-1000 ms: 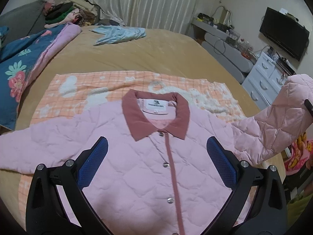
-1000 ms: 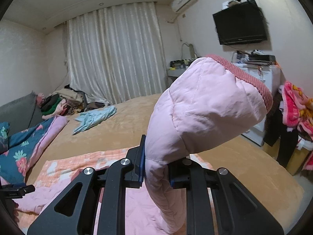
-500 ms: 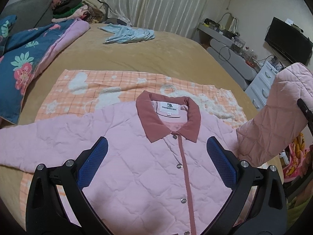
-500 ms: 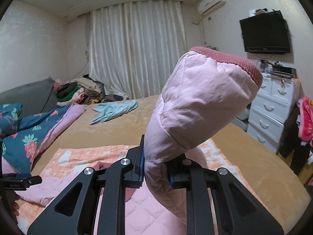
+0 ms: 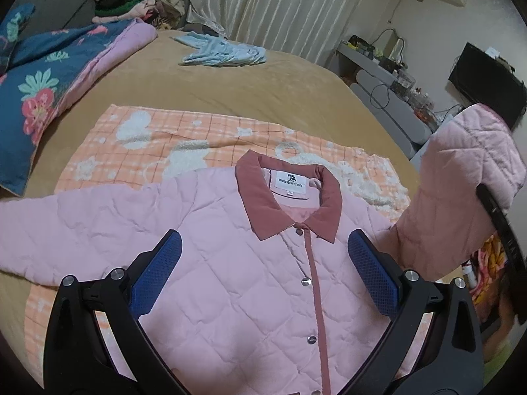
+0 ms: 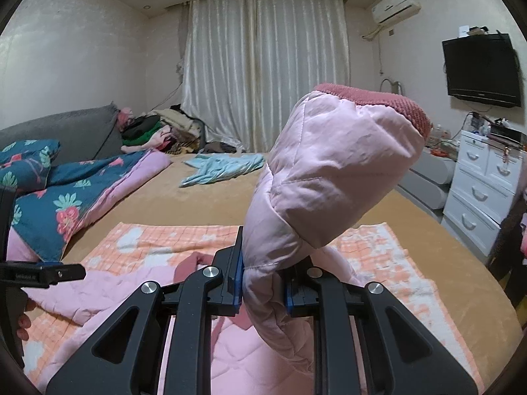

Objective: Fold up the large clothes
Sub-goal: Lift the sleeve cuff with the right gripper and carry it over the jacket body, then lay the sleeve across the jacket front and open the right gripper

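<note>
A white neck label (image 5: 290, 182) inside the pink quilted jacket's (image 5: 250, 283) collar carries dark lettering, too small to read.

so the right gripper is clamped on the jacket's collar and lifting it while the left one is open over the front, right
Not the collar. The right gripper is shut on the jacket's sleeve, held up with its ribbed cuff on top, as the right wrist view shows. The collar lies flat on the pink jacket. The left gripper is indeed open over the front.
</note>
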`<state>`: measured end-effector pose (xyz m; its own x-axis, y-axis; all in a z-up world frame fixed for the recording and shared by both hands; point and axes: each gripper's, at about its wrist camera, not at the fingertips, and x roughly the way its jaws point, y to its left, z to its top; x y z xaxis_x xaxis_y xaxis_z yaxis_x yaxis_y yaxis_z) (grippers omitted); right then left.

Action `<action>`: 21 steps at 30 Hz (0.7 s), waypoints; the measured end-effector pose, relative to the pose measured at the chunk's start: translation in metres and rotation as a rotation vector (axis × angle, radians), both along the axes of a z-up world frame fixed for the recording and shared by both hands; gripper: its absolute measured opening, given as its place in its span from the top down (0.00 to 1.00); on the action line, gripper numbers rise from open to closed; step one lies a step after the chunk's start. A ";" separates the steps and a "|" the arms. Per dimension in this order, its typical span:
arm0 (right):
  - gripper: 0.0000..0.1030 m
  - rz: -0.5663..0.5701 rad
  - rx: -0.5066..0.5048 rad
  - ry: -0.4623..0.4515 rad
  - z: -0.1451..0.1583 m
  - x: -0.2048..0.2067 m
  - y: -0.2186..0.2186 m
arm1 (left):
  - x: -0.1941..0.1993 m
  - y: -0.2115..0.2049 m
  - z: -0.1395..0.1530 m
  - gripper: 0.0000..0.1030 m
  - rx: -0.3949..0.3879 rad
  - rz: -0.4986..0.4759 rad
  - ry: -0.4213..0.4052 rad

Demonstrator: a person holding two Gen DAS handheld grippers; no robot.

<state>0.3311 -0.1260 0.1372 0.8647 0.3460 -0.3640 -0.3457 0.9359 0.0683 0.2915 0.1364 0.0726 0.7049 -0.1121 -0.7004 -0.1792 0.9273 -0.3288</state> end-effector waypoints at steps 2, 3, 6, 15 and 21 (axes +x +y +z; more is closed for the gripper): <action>0.83 0.016 -0.006 0.007 -0.005 -0.001 0.008 | 0.000 0.004 -0.003 0.08 -0.022 0.001 0.004; 0.83 0.021 -0.009 0.010 -0.007 0.000 0.012 | -0.001 0.008 -0.005 0.08 -0.028 0.006 0.006; 0.83 0.046 -0.032 0.018 -0.015 -0.001 0.026 | -0.001 0.016 -0.009 0.08 -0.042 0.020 0.013; 0.83 0.118 -0.090 0.056 -0.046 -0.001 0.074 | 0.000 0.048 -0.029 0.08 -0.183 0.044 0.004; 0.83 0.168 -0.126 0.100 -0.076 -0.003 0.105 | 0.000 0.063 -0.043 0.08 -0.286 0.038 -0.007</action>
<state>0.3278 -0.0207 0.0608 0.7560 0.4285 -0.4947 -0.4951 0.8688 -0.0040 0.2915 0.1989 0.0297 0.7172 -0.2773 -0.6393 -0.2091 0.7895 -0.5770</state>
